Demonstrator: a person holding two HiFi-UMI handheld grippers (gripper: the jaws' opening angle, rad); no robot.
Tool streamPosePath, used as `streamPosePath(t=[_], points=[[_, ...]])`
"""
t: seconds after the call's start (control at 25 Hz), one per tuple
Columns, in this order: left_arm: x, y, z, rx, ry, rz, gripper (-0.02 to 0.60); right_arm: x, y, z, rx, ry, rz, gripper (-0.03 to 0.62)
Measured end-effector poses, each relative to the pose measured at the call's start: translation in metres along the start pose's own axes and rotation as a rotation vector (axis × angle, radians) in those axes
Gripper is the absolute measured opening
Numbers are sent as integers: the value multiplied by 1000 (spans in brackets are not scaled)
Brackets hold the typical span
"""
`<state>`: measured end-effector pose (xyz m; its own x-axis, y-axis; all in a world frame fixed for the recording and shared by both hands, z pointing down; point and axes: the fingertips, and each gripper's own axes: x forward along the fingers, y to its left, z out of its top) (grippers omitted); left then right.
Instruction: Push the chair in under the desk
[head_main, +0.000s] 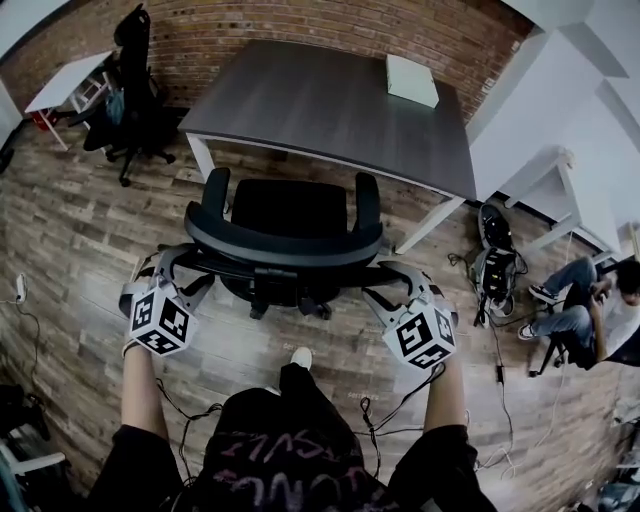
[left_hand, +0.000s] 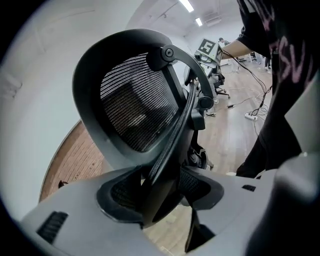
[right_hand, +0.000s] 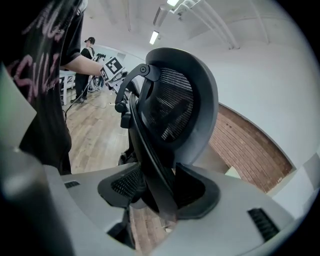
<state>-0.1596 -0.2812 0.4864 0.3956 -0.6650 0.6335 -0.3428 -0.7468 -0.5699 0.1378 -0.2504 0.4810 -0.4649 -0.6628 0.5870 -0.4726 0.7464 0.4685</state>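
Centrally, the chair (head_main: 290, 215) is seen on the wooden floor (head_main: 80, 230), on the near side of the desk (head_main: 330, 110). Its backrest is turned toward the person and its seat faces the desk's near edge. The whole seat is shown outside that edge, and the far tips of the armrests are close to it.

The backrest is held from both ends. The left gripper (head_main: 185, 265) is set on the left end of the curved back frame and the right gripper (head_main: 385, 275) on the right end. In the left gripper view, the jaws of the left gripper (left_hand: 160, 192) are closed on the black edge bar of the chair (left_hand: 135, 105), with the mesh panel rising beyond them. In the right gripper view, the jaws of the right gripper (right_hand: 157, 192) are likewise clamped on the frame bar of the chair (right_hand: 175, 105).

On the desk's far right corner a flat white box (head_main: 412, 80) is laid; it is shut, and its contents cannot be told. To the right of the desk's leg a bag (head_main: 495, 262) is set on the floor, its inside not shown. Further right a seated person (head_main: 590, 300) is seen. At the far left, a second office chair (head_main: 135, 80) is placed beside a white table (head_main: 65, 82), before a brick wall (head_main: 300, 25).
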Motion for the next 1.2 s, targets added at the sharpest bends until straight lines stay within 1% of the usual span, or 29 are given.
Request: streamPosePath(t=[0.2,0.48,0.76,1.2], points=[[27,32,-3,-16,11,15,252,32,-32,5,-15,-8,7,219],[63,70,-4,-44,38,29,256,68,-75,7,-34,-46,9,221],[89,99,-4,-47,31,33,259,94,-104,10,-34,-45,18,221],[140,157,-6,-25,-3,27,262,141,-154,14,-5,-17,-4,224]])
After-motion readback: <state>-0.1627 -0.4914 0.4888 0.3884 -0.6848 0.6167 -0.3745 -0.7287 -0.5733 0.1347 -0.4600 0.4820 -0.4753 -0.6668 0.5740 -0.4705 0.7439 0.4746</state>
